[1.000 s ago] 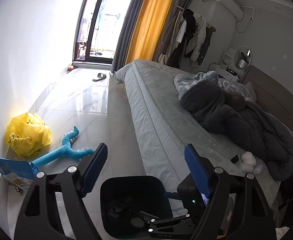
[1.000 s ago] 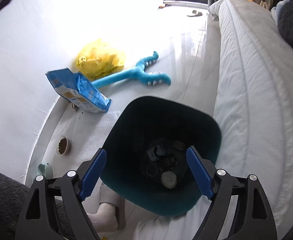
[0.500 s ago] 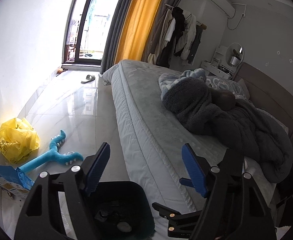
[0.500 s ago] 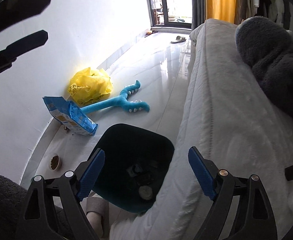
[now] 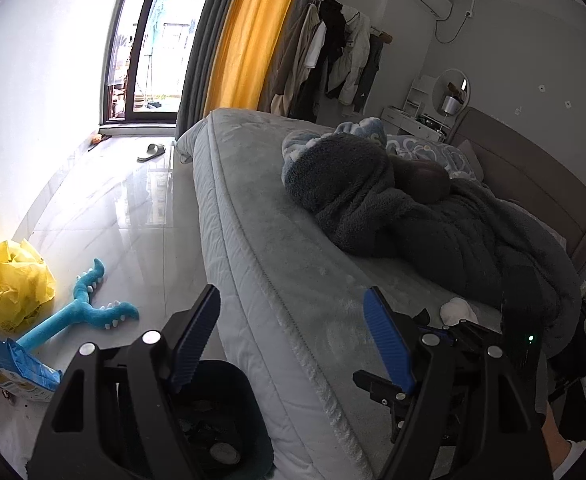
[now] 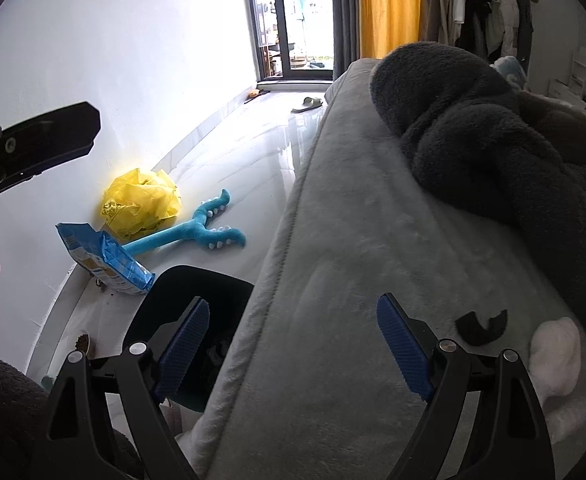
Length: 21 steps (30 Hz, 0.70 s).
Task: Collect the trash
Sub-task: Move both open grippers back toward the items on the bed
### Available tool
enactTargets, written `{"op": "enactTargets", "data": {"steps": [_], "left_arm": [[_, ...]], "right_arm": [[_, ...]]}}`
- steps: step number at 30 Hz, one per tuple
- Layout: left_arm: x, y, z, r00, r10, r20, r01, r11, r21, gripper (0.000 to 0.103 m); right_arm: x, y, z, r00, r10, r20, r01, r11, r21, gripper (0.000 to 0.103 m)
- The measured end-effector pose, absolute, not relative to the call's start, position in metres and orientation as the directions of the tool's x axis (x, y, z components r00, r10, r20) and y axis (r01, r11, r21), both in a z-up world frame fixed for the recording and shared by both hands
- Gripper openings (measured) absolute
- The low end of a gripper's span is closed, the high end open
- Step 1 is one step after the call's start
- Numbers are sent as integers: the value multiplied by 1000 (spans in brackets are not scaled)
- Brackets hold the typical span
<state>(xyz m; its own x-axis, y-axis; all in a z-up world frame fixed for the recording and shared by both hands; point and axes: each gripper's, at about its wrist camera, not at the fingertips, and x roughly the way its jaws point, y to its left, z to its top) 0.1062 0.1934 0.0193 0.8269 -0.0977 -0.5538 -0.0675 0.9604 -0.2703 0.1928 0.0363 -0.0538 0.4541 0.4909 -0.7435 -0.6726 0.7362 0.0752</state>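
A dark trash bin with some litter inside stands on the floor against the bed's side. A crumpled white tissue and a small black scrap lie on the grey bed cover near the dark blanket. My left gripper is open and empty, over the bed's edge just right of the bin. My right gripper is open and empty above the mattress, with the scrap and tissue to its right. Against the wall lie a yellow plastic bag and a blue packet.
A blue plush toy lies on the glossy floor between wall and bed. A heaped dark fleece blanket covers the bed's far side. A small food bowl sits by the wall. A slipper lies near the balcony door.
Both views have swung from the bin toward the bed. The right gripper rose off the bin; bin now sits low left, and the tissue and black scrap came into its view.
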Motion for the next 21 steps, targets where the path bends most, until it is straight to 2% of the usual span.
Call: {"op": "enactTargets", "data": {"steps": [21], "left_arm": [[157, 106, -5, 774, -214, -596, 78, 966, -245, 81]], "right_arm": [[225, -108, -52, 601, 335, -726, -485, 875, 2, 90]]}}
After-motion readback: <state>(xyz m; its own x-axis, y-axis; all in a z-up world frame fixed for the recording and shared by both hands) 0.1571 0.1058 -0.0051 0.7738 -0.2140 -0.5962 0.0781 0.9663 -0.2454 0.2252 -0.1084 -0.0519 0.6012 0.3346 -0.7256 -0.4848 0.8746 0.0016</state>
